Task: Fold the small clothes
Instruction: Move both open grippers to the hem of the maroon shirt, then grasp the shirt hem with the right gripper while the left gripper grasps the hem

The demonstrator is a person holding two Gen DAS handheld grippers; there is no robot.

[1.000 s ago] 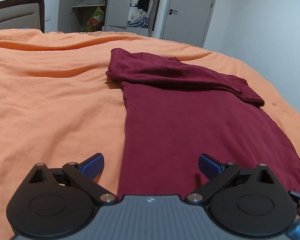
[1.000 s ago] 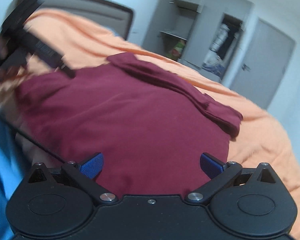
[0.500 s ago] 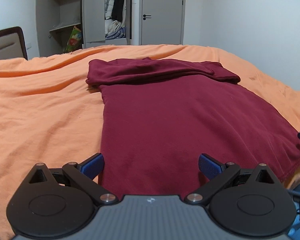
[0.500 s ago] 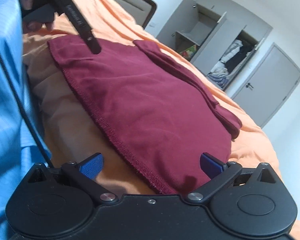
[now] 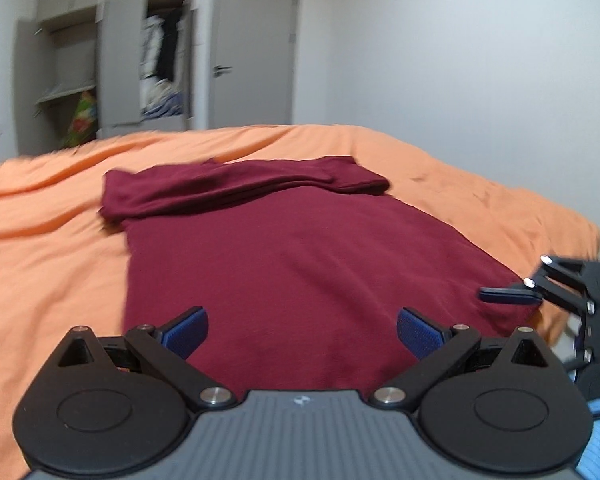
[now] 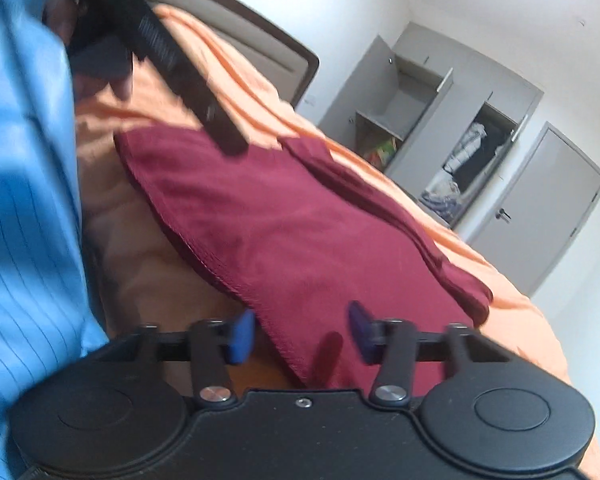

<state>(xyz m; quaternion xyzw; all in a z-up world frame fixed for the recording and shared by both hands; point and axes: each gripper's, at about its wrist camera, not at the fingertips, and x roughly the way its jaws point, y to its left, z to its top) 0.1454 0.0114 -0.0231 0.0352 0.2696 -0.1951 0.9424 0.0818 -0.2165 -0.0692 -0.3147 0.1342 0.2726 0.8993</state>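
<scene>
Two tools face one maroon T-shirt [image 5: 300, 264] spread flat on the orange bedspread [image 5: 48, 260]. The right tool [image 6: 302, 334] has its blue pads part-closed astride the near hem corner without yet pinching it, while the left tool [image 5: 302, 330] hangs wide open and empty just above the hem's other end. From that hem the shirt's long axis runs straight away from both tools to the sleeves, already folded across the far end; in my judgement the right tool is nearer a grip, and the hem must travel forward along that axis.
</scene>
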